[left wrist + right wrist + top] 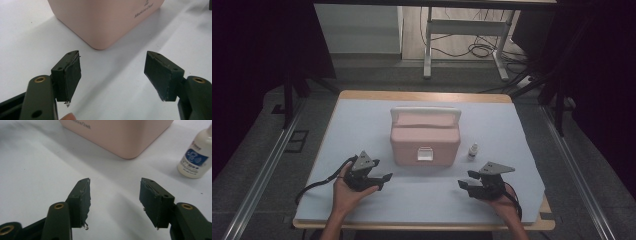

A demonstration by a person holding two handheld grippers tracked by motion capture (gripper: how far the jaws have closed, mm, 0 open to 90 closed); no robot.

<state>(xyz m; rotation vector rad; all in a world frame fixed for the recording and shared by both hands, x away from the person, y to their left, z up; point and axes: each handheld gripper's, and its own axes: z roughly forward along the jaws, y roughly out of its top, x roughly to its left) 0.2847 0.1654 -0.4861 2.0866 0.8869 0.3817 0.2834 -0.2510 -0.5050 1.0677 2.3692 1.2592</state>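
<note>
A pink box [425, 137] with a white handle and a white front latch stands shut at the middle of the table. A small white bottle [473, 150] with a blue label stands just right of it. My left gripper [382, 182] rests low near the front left, open and pointing at the box's near corner [105, 22], with nothing between its jaws [112, 72]. My right gripper [466, 181] sits at the front right, open [114, 200] and holding nothing. It faces the box's other near corner [120, 135], with the bottle [193, 157] off to its right.
A pale sheet [362, 120] covers the wooden table [422, 95]. Bare sheet lies in front of the box and to both sides. Beyond the table a desk frame [428, 45] and loose cables [482, 50] sit on the floor. Metal rails [262, 175] run along the sides.
</note>
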